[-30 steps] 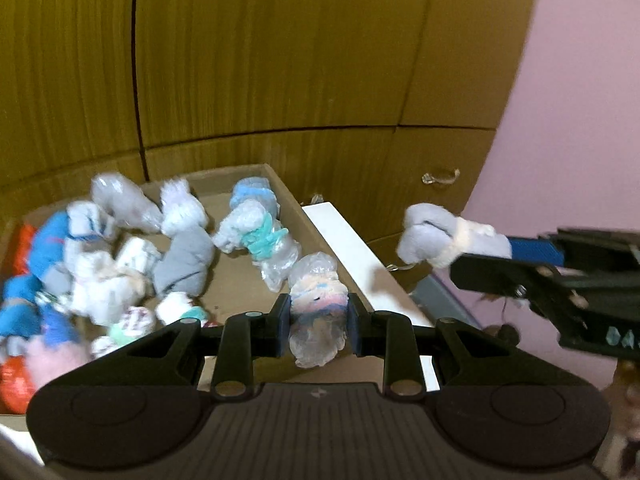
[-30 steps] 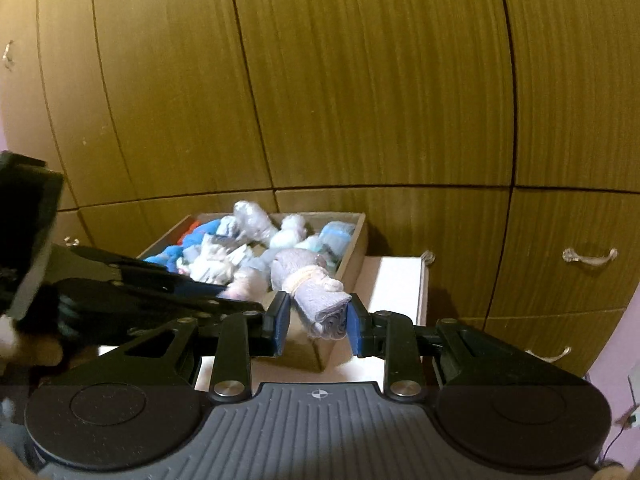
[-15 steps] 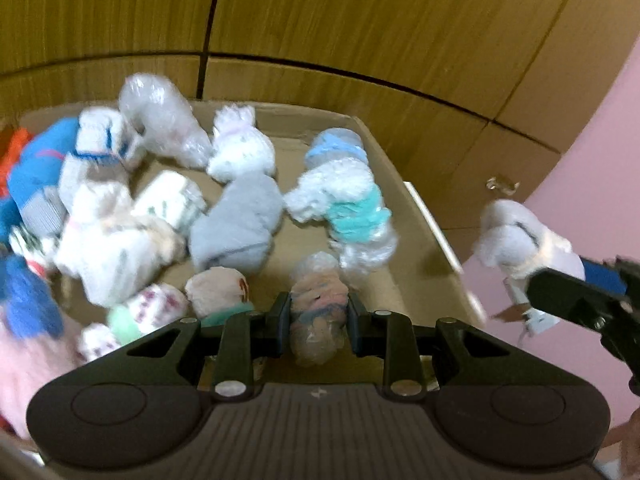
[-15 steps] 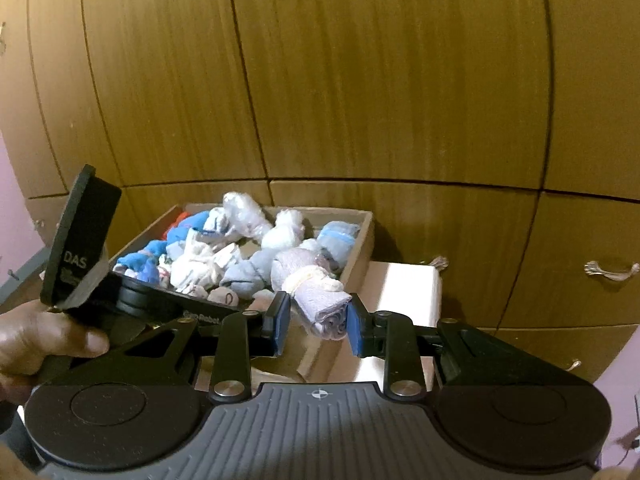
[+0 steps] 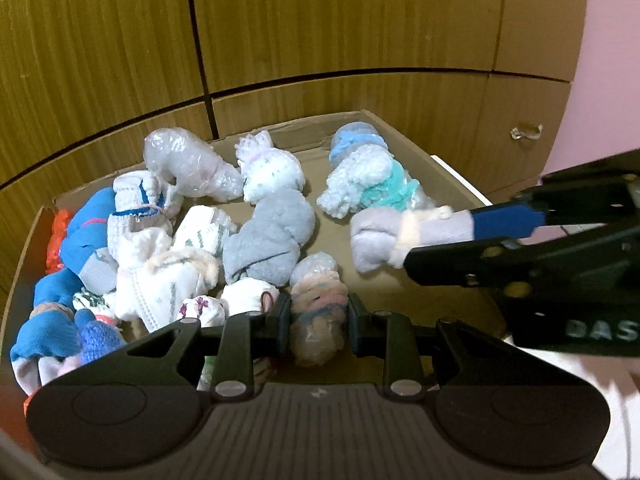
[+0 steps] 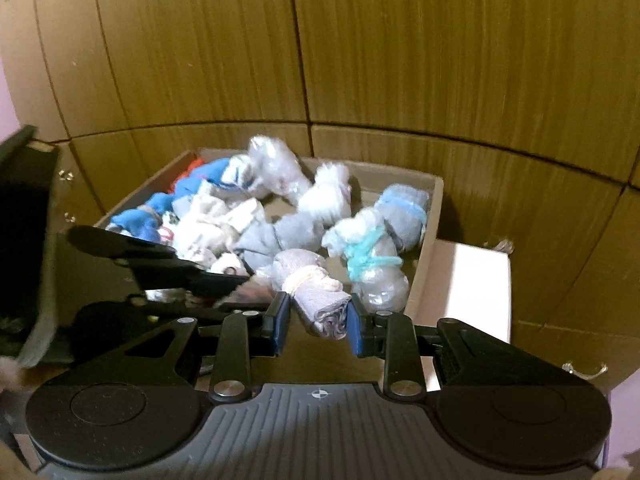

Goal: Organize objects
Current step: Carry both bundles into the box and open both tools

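Wooden cabinet fronts (image 5: 320, 32) fill the background of both wrist views, with a pink wall (image 5: 608, 60) at the right edge of the left wrist view. Below them sits an open cardboard box (image 5: 404, 136), seen in the right wrist view (image 6: 434, 196) beside a white worktop (image 6: 472, 276) that lies against its right wall.

The box holds a heap of rolled sock bundles: blue ones (image 5: 86, 232) along the left side, white ones (image 5: 160, 276) in the middle, a grey bundle (image 5: 272, 236) near the centre, a clear-wrapped bundle (image 5: 188, 162) at the back, and a white bundle tied with teal yarn (image 5: 372, 188) toward the right wall.

The left gripper (image 5: 318, 320) has its fingers closed narrowly on a plastic-wrapped peach-and-blue bundle (image 5: 318, 312), held over the near part of the box, just beside the grey bundle.

The right gripper (image 6: 318, 322) has its blue-padded fingers (image 6: 280, 320) closed on a pale lavender bundle tied with a cream band (image 6: 316, 292). In the left wrist view the right gripper (image 5: 460, 236) reaches in from the right, and this bundle (image 5: 384, 236) hangs over the open floor of the box, just below the teal-tied bundle.
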A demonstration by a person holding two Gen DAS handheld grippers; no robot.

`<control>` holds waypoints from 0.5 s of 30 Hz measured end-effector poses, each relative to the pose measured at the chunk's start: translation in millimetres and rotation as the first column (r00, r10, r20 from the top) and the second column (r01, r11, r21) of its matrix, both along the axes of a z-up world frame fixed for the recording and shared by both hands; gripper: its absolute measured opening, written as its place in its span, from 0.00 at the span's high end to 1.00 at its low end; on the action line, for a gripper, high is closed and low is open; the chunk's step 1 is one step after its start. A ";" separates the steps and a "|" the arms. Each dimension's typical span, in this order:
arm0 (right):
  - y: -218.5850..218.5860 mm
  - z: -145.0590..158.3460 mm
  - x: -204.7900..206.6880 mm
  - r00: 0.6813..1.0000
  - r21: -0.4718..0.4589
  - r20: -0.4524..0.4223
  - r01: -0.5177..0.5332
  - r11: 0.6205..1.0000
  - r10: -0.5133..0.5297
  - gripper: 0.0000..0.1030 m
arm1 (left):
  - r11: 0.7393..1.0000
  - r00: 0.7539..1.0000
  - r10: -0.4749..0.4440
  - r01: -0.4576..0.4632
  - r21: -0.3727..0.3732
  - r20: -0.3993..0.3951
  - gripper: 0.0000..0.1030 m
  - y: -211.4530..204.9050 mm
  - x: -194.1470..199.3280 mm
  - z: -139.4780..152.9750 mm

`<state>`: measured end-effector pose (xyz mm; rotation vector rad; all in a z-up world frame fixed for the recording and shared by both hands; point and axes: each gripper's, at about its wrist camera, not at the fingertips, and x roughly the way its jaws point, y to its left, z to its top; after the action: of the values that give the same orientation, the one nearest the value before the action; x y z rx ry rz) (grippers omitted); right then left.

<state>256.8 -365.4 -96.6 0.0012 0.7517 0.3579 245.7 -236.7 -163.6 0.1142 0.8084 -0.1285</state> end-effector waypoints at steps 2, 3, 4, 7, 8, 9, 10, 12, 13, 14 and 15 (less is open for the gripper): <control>0.2 -4.6 3.2 1.000 -0.017 -0.017 0.001 1.000 -0.001 0.65 | 1.000 1.000 -0.007 0.007 0.024 0.013 0.75 -5.4 0.0 -3.5; 0.1 -6.3 4.4 1.000 -0.021 -0.025 -0.001 1.000 0.000 0.65 | 1.000 1.000 -0.007 0.007 0.026 0.019 0.75 -5.2 0.1 -4.3; 0.1 -7.8 5.4 0.999 -0.023 -0.032 0.000 1.000 0.000 0.65 | 1.000 1.000 -0.005 0.005 0.022 0.022 0.75 -4.5 -0.3 -4.8; -1.6 -10.6 8.1 0.999 -0.030 -0.048 0.006 1.000 -0.008 0.65 | 1.000 1.000 -0.003 0.003 0.013 0.028 0.75 -1.5 -1.6 -1.7; -1.2 -10.6 8.4 0.999 -0.037 -0.048 -0.001 0.999 -0.001 0.65 | 1.000 1.000 -0.002 0.002 0.011 0.030 0.75 -1.3 -2.2 -1.9; -0.2 -10.4 8.2 0.999 -0.045 -0.049 -0.005 0.999 0.003 0.65 | 1.000 1.000 -0.001 0.001 0.008 0.031 0.75 -0.3 -3.4 -2.0; 0.4 -10.1 7.8 0.999 -0.051 -0.052 -0.007 0.999 0.005 0.65 | 1.000 1.000 0.001 -0.001 0.005 0.030 0.75 0.4 -4.4 -1.7; 0.6 -10.0 9.4 0.999 -0.057 -0.053 -0.009 0.998 0.006 0.65 | 1.000 1.000 0.006 -0.006 0.004 0.031 0.74 -0.1 -5.5 -1.2; 0.4 -10.0 9.8 0.999 -0.058 -0.053 -0.010 0.998 0.007 0.65 | 1.000 0.999 0.012 -0.012 0.003 0.029 0.74 -0.9 -5.0 -1.4; 0.1 -9.9 10.2 0.999 -0.059 -0.052 -0.010 0.998 0.006 0.65 | 1.000 0.999 0.017 -0.017 -0.001 0.028 0.74 -1.0 -5.0 -1.5; 0.0 -9.7 10.0 0.999 -0.061 -0.051 -0.010 0.998 0.007 0.65 | 1.000 0.999 0.021 -0.020 -0.007 0.026 0.74 -1.4 -4.6 -1.5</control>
<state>266.8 -365.4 -106.4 -0.0507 0.8126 0.3439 241.1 -238.2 -165.1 0.1012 0.7826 -0.1102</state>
